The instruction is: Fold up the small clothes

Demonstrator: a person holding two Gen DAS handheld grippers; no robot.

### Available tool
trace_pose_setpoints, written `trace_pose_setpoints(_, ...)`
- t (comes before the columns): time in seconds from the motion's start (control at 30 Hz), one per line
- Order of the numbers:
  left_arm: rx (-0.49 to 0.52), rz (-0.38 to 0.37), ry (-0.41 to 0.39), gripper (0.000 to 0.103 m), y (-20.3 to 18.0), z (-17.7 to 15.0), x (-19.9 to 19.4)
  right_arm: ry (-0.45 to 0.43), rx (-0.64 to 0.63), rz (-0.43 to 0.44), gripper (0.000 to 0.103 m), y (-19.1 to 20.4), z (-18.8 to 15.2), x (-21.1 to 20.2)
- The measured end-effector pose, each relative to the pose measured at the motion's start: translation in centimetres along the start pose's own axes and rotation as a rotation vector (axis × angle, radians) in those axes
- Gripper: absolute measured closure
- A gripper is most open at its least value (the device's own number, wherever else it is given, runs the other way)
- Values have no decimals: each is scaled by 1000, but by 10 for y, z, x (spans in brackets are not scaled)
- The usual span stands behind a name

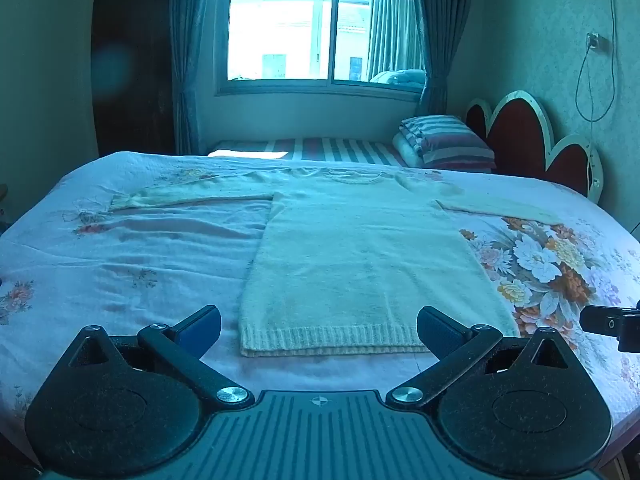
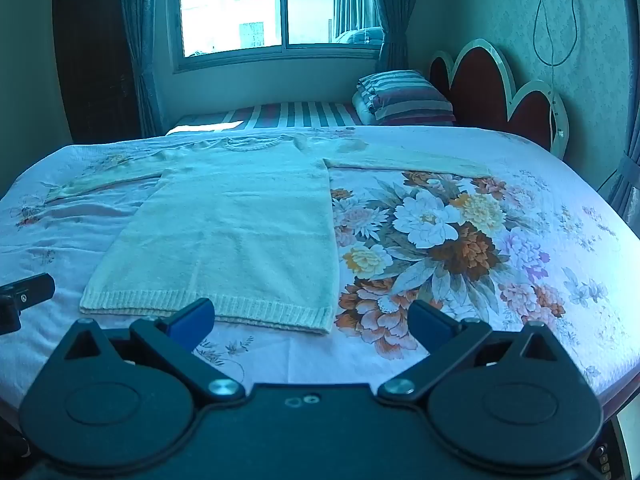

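Sunlit bedroom, window (image 1: 320, 28) behind: a cream knit sweater (image 1: 360, 264) lies flat, sleeves spread, across the middle of a floral bedspread (image 2: 500, 248), hem toward the near edge. Left gripper (image 1: 319, 330) and right gripper (image 2: 311, 322) hover just short of the hem, fingers spread wide, holding nothing.

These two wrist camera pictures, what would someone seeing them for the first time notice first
A cream knit sweater lies flat and unfolded in the middle of the bed, both sleeves spread sideways and its ribbed hem toward the cameras. To its right, the big flower print on the bedspread draws the eye. The left gripper and right gripper fill the bottom of each view, both open, holding nothing.
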State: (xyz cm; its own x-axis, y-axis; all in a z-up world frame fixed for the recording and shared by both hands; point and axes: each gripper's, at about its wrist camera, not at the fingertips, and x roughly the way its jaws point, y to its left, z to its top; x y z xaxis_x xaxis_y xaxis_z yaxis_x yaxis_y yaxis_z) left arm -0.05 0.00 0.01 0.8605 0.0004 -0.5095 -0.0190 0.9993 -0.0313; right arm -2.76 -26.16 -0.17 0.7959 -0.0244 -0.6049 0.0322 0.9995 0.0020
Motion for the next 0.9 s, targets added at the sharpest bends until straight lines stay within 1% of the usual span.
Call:
trace_pose_setpoints(0.17, 13, 11, -4, 0, -3, 2, -3, -3, -3, 0, 0, 0, 1, 0)
trace_pose_setpoints(0.23, 18, 15, 10, 0, -5, 5, 0, -2, -4, 2, 0, 1, 1, 0)
trace_pose_setpoints(0.27, 14, 13, -6, 0, -4, 3, -4, -2, 1, 5, 0, 0, 1, 1)
trace_pose_setpoints(0.33, 16, 16, -4, 0, -7, 2, -5, 0, 3, 10, 0, 0, 0, 1)
trace_pose_setpoints(0.37, 3, 10, 10, 0, 1, 2, 0, 0, 2, 10, 0, -1, 2, 3)
trace_pose_setpoints(0.47, 3, 8, 10, 0, 3, 2, -1, -1, -1, 12, 0, -1, 2, 2)
trace_pose_setpoints(0.9, 9, 9, 10, 0, 3, 6, -1, -4, -8, 5, 0, 3, 3, 0)
